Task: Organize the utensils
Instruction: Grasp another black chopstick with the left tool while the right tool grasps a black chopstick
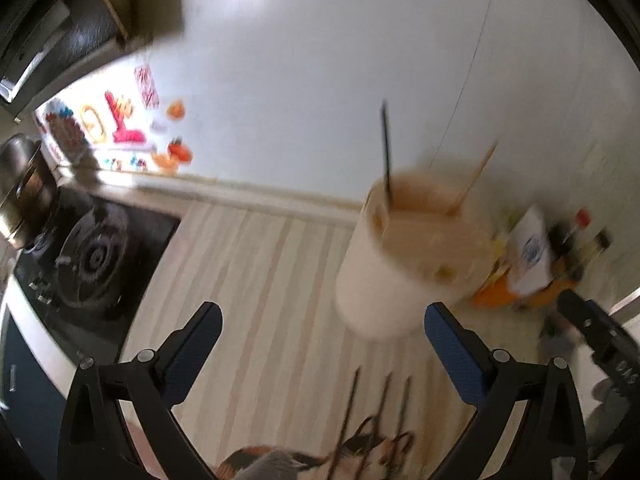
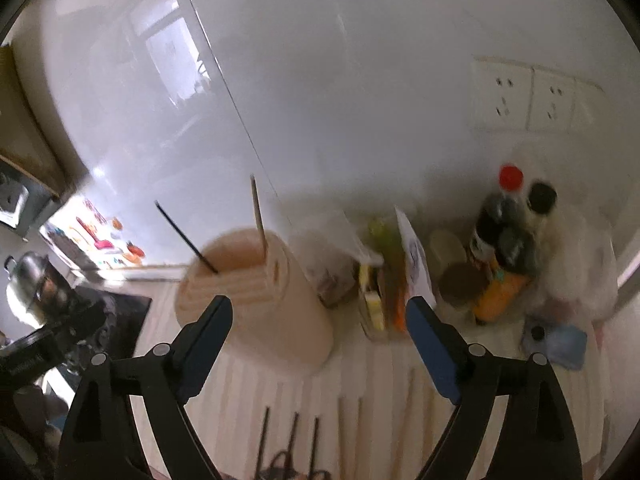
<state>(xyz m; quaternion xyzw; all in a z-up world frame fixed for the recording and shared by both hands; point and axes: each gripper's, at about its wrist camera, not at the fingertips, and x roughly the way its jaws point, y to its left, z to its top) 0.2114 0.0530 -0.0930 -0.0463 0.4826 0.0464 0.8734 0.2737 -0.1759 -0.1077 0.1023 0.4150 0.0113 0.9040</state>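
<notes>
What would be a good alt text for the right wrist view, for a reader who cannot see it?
The open right gripper hovers empty before a beige utensil holder on a striped countertop; one black chopstick and one wooden chopstick stand in it. More chopsticks lie on the counter near the camera, and sauce bottles stand to the right.

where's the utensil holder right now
The utensil holder stands on the striped counter against the white wall, left of centre in the right wrist view, between the stove and the bottles; two chopsticks stand in it.
</notes>
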